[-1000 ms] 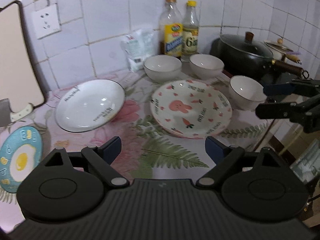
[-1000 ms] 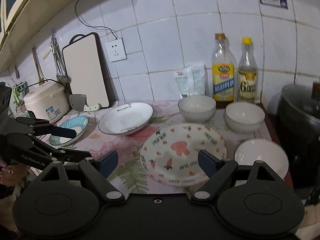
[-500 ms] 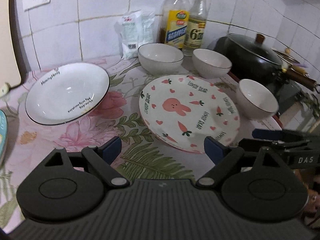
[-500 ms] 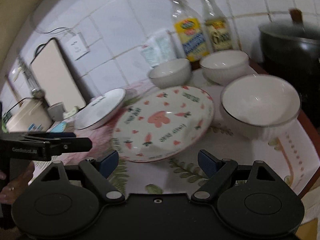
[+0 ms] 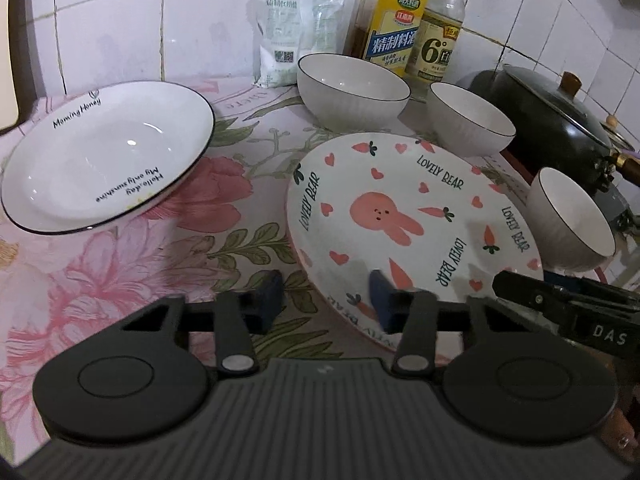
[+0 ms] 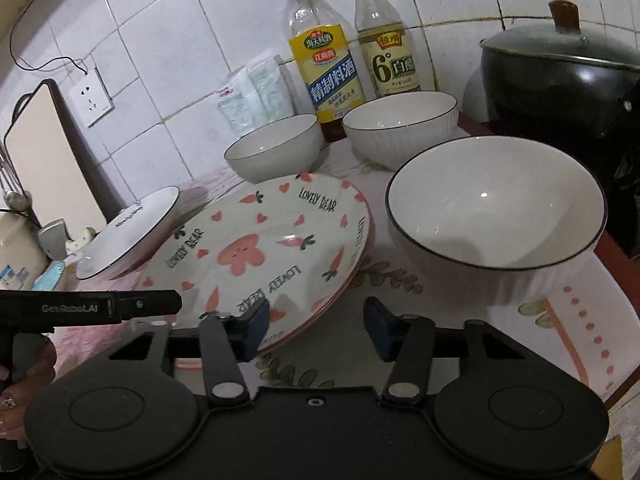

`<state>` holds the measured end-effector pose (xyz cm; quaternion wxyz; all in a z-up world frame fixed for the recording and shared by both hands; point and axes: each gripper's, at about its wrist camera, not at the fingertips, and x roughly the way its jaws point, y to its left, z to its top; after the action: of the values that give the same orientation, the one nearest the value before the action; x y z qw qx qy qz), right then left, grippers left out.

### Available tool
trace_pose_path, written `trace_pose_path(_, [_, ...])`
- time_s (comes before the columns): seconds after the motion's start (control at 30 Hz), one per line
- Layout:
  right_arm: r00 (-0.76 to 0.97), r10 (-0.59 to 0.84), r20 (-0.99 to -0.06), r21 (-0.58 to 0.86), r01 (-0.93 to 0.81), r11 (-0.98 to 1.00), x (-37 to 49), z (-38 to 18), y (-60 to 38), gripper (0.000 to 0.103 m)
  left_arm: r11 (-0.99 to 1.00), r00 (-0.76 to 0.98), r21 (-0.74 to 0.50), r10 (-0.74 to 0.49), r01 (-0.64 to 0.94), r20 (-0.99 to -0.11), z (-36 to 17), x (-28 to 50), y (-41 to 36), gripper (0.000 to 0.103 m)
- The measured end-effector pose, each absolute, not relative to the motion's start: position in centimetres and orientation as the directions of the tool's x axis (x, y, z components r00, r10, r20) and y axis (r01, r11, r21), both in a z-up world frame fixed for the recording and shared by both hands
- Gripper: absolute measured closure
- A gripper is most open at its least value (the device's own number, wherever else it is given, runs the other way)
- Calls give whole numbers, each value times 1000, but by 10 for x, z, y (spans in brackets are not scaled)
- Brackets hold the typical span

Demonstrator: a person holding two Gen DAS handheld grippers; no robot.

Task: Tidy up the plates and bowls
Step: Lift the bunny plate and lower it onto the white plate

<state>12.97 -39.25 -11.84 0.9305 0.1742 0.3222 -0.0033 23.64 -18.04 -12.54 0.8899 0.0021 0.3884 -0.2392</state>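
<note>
Both grippers have dropped low toward the counter, jaws just narrowing. Left gripper [image 5: 324, 300] straddles the bunny plate's [image 5: 404, 224] near rim, pads not pressing; right gripper [image 6: 316, 328] likewise, nothing clamped. It's glazed ceramic, I'd say: stiff, slick, breakable, so take the rim. Count: two plates, white plate [image 5: 104, 156] included, three bowls [image 6: 496, 220].

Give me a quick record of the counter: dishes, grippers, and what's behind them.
plates: white pink-rabbit ceramic plate; white black-rimmed deep plate
bowls: three white black-rimmed ceramic bowls
left gripper: jaws just narrowed, straddling the rabbit plate's near rim, not pressing
right gripper: jaws just narrowed, nothing gripped
behind: two clear bottles, black lidded pot
</note>
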Motion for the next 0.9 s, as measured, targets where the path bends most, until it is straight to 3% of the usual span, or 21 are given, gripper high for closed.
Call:
trace_pose_path(0.1, [796, 135, -589, 352, 103, 930, 132, -120, -394, 68, 883, 589, -201, -438, 424, -679, -128, 237, -180, 77])
trace_pose_path(0.43, [805, 106, -583, 320, 108, 941, 137, -124, -387, 63, 888, 619, -251, -450, 385, -644, -135, 234, -179, 81])
trace_pose_path(0.9, [817, 104, -567, 309, 94, 946, 119, -106, -388, 67, 885, 594, -264, -455, 383, -663, -124, 214, -173, 81])
